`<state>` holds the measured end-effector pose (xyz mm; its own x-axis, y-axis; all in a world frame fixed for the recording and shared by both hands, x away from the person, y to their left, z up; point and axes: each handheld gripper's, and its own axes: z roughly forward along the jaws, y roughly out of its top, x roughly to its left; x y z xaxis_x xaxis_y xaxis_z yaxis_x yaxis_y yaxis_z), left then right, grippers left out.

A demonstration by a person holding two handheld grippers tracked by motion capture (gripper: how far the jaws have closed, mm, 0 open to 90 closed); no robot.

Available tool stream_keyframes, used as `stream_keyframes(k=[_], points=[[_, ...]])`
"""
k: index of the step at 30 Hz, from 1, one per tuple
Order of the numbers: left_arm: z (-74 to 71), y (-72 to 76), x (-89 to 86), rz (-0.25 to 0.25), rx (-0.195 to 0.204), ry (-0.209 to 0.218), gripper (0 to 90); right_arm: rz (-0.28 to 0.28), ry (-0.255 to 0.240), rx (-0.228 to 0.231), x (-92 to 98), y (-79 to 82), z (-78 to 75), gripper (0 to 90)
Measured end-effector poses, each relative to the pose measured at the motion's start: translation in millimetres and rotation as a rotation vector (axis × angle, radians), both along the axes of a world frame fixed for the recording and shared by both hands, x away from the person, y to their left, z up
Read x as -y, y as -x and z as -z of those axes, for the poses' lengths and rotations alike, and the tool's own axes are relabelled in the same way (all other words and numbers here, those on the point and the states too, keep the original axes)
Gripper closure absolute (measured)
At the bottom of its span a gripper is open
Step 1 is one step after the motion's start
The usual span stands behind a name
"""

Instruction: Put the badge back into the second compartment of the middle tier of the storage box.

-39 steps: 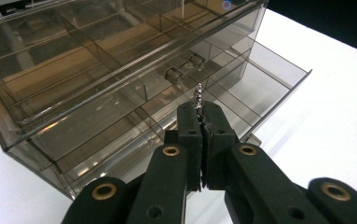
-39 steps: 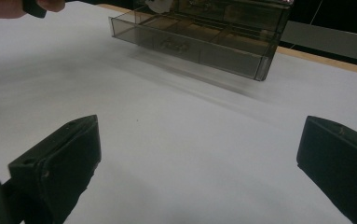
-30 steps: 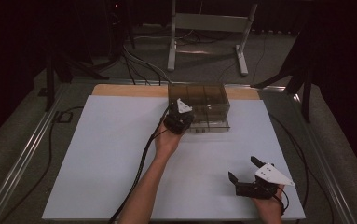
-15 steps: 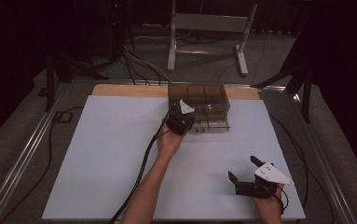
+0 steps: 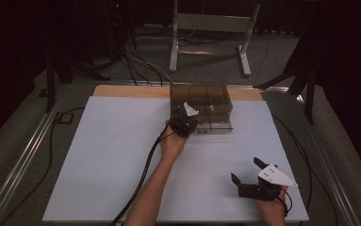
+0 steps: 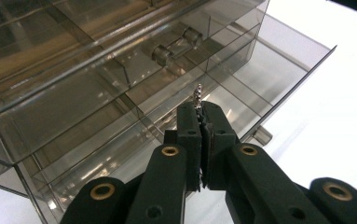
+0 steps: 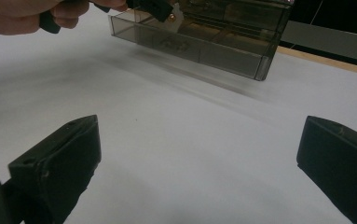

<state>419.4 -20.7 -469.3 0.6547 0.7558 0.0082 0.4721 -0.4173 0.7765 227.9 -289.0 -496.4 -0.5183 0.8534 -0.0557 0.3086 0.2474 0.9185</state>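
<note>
A smoky clear plastic drawer cabinet (image 5: 199, 96) stands at the back middle of the white table. Its bottom drawer (image 5: 213, 126) is pulled out toward me. My left gripper (image 5: 184, 120) hovers at the drawer's left end. In the left gripper view this gripper (image 6: 201, 109) is shut on a small metal screw (image 6: 197, 95), whose threaded tip sticks up above the pads, over the divided drawer (image 6: 260, 70). My right gripper (image 5: 246, 170) rests low near the table's front right, open with nothing between its jaws (image 7: 199, 135).
The white sheet (image 5: 121, 155) covers the table, with a wooden strip (image 5: 131, 91) along the back edge. A black cable (image 5: 140, 183) trails from the left gripper beside the forearm. A metal stand (image 5: 211, 23) is on the floor beyond the table.
The left gripper has edged slightly to the right at the drawer, still pinching the screw. The right gripper has stayed where it was.
</note>
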Motion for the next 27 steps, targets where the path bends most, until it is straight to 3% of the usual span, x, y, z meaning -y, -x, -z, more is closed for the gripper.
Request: stream_keyframes(k=[16,22,27], points=[[5.5,-2.8,3.5,-0.025,-0.019,-0.020,88.1,0.004,-0.003,-0.002,1.2,0.3,-0.3,0.0],[3.6,-1.2,5.0,0.000,-0.023,0.014,86.6,0.004,-0.002,-0.003,1.3,0.3,-0.2,0.0],[2.5,0.1,4.7,0.026,-0.032,0.031,79.5,0.004,0.000,-0.004,1.0,0.4,-0.2,0.0]])
